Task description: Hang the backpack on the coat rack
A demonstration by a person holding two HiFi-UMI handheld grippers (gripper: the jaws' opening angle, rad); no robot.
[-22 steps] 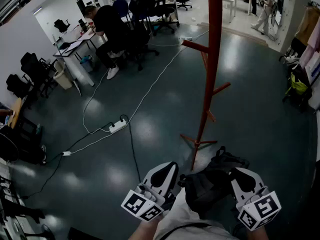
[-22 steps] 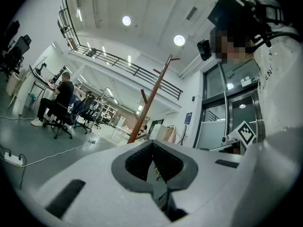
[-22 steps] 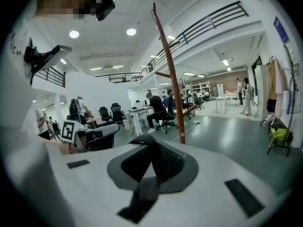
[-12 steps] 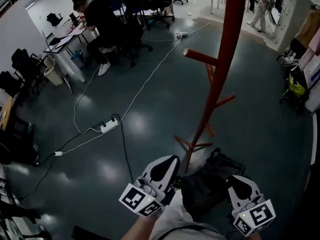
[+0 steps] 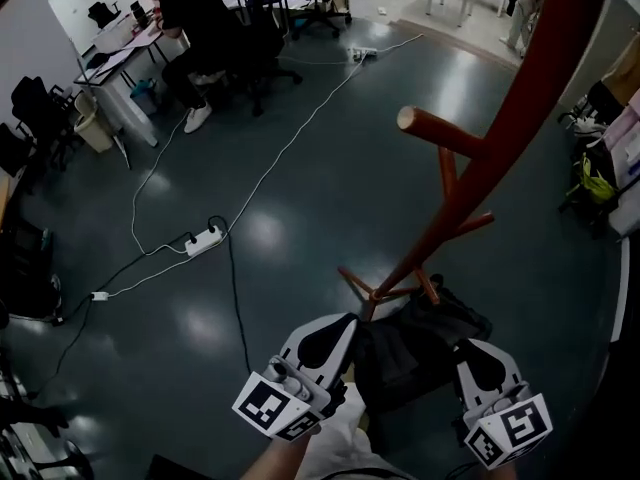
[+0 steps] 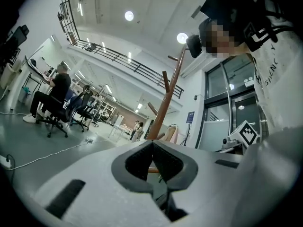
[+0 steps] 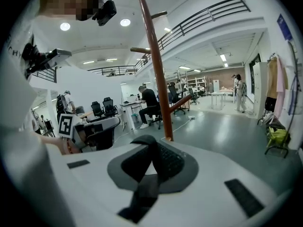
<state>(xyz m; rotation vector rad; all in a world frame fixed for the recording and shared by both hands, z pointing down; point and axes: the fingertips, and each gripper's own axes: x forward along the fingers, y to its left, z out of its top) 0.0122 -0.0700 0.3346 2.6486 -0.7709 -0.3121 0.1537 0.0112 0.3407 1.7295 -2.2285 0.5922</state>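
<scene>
Item: one backpack (image 5: 415, 353), black, soft fabric, hanging slack between the two tools and sagging under its own weight. It is reading as limp and moderately heavy, not fragile, likely swinging if moved fast. Best taken by its webbing, with a loop kept spread open for hooking. Left tool (image 5: 340, 340): jaws are pressing together in the left gripper view, with dark material pinched low between them, apparently backpack webbing. Right tool (image 5: 472, 356): jaws are clamping a black strap (image 7: 142, 193) that is running down between the pads. Item: one coat rack (image 5: 500, 138), red-brown, stiff, standing just ahead of both tools with its foot directly beyond the backpack. Three pegs (image 5: 440, 128) are showing on it in the head view, the largest jutting out above and ahead of the tools, all bare. Nothing is hanging on the rack yet. Surroundings: one power strip (image 5: 203, 239) lying on the floor well left of the left tool, and one seated person (image 5: 195, 18) working far ahead.
</scene>
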